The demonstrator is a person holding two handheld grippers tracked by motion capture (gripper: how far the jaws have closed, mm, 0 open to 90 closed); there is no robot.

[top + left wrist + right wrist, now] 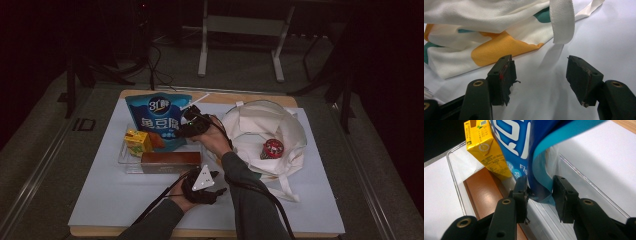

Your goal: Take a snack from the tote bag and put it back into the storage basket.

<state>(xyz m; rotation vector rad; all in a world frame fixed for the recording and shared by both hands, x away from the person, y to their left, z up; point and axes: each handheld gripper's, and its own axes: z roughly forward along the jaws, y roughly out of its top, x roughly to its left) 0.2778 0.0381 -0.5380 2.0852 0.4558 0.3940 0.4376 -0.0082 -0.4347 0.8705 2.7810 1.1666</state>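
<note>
A blue snack bag (157, 120) stands upright in a clear tray (125, 162), beside a yellow juice carton (137, 141) and a brown box (170, 160). My right gripper (540, 192) has its jaws around the bag's (524, 145) lower corner. The left pad touches the bag and the right pad stands just off it, so the puffed corner is not squeezed. My left gripper (540, 72) hovers open over the white mat, with nothing between its jaws. It points at the white tote bag (486, 15) and its strap (561, 20).
The tote bag (295, 145) lies open at the right with a red-topped can (272, 148) inside. In the right gripper view, the carton (486, 152) leans over the brown box (484, 195), and the tray rim (584, 177) runs past the jaws. Cables trail toward the near edge.
</note>
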